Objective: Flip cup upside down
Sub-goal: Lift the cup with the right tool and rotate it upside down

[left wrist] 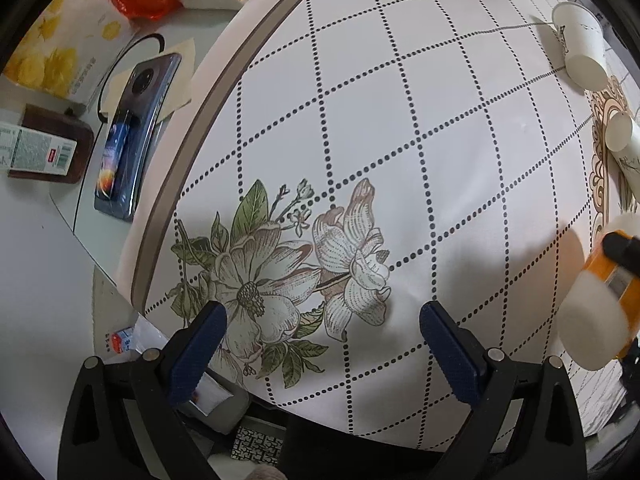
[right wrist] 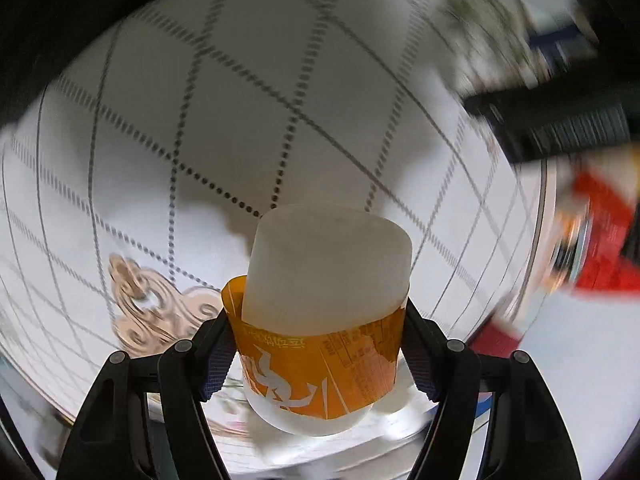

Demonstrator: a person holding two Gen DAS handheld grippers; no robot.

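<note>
From the left wrist, the left claw (left wrist: 323,320) hangs spread apart with nothing in it above the flower-printed desk (left wrist: 400,140), while the cup (left wrist: 596,300) shows blurred at the right edge. From the right wrist, the right claw (right wrist: 320,352) is clamped on the orange-sleeved cup (right wrist: 324,320), held above the desk (right wrist: 240,100).

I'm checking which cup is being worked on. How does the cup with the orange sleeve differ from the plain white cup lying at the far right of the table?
The orange-sleeved cup is clamped in the right gripper and held above the table; the white paper cup lies on its side on the tablecloth, untouched. The first wears an orange printed band; the second has only a small dark mark. Both have whitish bodies.
</note>
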